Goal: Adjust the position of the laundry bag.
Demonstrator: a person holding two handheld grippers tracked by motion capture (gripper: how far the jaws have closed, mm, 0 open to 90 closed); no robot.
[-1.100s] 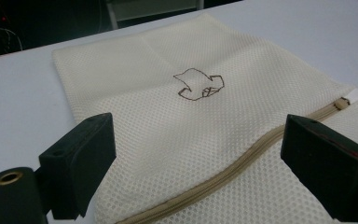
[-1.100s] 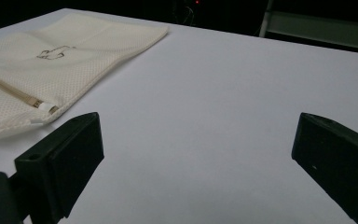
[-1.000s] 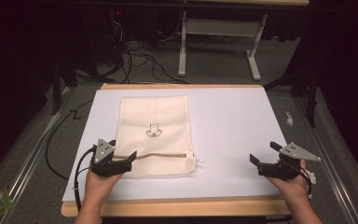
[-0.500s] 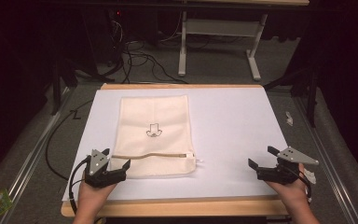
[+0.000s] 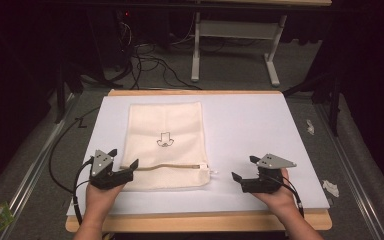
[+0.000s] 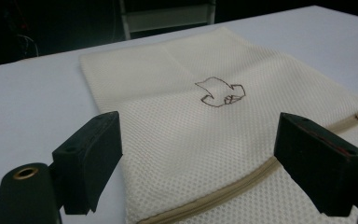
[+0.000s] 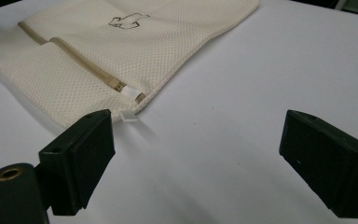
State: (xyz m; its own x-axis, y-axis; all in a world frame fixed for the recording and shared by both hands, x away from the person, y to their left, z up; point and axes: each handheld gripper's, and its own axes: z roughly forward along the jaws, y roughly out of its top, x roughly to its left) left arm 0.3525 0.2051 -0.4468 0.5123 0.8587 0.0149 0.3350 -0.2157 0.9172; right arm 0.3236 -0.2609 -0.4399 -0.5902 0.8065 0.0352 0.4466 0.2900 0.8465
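A cream mesh bag [image 5: 166, 146] is laid flat on the white worktop [image 5: 260, 135], left of centre, zipper [image 5: 165, 167] running across its near end. The left hand-held gripper [image 5: 124, 161] is held wide open at the bag's near-left corner, nothing gripped. The right hand-held gripper [image 5: 244, 169] is also wide open and empty, well apart from the bag.

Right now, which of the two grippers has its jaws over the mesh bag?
The left gripper: its open jaws straddle the mesh bag's zipper end. The right gripper stands apart on bare white table.

High overhead – two close views, shared bag [image 5: 165, 145]
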